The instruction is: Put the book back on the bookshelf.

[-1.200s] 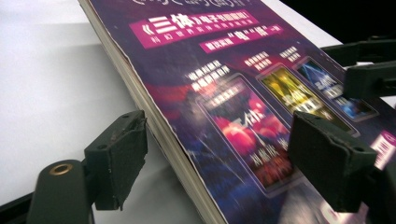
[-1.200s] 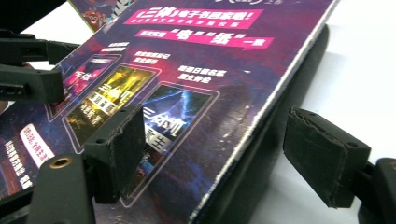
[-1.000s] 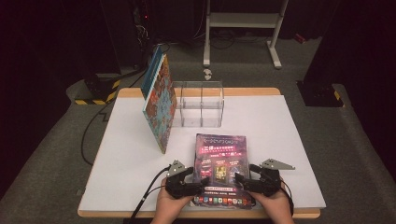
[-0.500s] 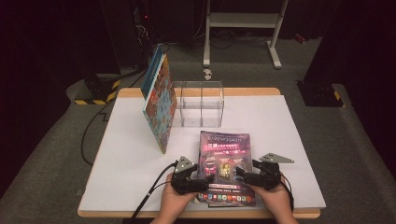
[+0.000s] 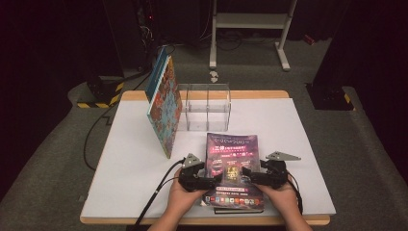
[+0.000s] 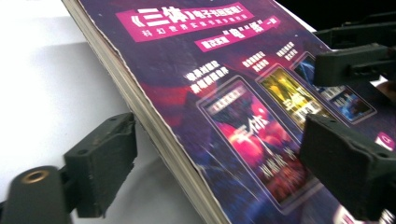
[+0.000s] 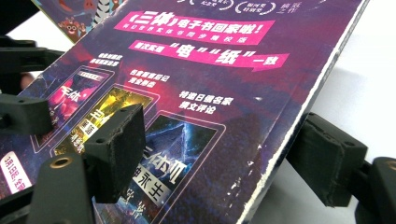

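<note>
Purple book (image 5: 233,169) sits at the near edge of the table (image 5: 120,192), tilted off the surface, one gripper at each long edge so it can be lifted evenly, probably toward the clear rack (image 5: 204,107) where another book (image 5: 163,108) leans. Left gripper (image 5: 215,181) straddles the left edge, jaws wide and just opened further, lower pad apart from the pages. Right gripper (image 5: 245,173) straddles the right edge, wide, not pressing.

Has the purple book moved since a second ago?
Yes. The purple book has shifted right, away from the upright book, with the clear box unmoved.
</note>
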Motion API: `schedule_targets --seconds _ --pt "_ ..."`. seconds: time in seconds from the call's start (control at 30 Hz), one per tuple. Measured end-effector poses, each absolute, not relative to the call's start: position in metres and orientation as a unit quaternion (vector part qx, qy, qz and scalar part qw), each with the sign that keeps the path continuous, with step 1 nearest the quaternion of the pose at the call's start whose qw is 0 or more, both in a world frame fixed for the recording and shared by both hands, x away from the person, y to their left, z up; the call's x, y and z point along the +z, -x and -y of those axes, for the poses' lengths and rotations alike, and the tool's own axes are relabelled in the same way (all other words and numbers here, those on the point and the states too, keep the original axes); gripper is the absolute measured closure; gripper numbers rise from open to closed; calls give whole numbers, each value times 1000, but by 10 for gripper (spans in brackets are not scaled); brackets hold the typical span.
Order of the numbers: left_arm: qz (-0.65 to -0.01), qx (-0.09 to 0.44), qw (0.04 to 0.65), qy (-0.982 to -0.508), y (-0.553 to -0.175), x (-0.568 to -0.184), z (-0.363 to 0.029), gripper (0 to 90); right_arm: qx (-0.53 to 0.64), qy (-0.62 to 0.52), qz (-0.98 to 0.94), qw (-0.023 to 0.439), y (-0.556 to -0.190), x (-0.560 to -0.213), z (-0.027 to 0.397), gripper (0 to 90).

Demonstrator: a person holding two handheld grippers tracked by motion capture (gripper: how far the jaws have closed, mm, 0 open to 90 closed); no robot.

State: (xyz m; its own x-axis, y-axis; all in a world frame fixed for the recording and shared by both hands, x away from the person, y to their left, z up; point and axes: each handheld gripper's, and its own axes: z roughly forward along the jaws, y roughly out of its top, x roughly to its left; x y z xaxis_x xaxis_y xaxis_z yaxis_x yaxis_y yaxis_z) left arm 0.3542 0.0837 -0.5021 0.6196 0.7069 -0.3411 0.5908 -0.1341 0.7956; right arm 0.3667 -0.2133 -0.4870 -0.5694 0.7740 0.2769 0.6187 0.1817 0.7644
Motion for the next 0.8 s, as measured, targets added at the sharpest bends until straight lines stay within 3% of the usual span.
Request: schedule_targets --seconds 0.27,0.4,0.8 --pt "-444 28 498 -744 -367 -508 -81 15 455 -455 -760 91 -364 -489 215 215" --pt "-440 21 500 -745 -371 -509 -79 18 454 -455 -760 92 -364 -488 215 215" --pt "-435 34 489 -756 -368 -497 -76 187 455 -458 -759 87 -364 -489 215 215"
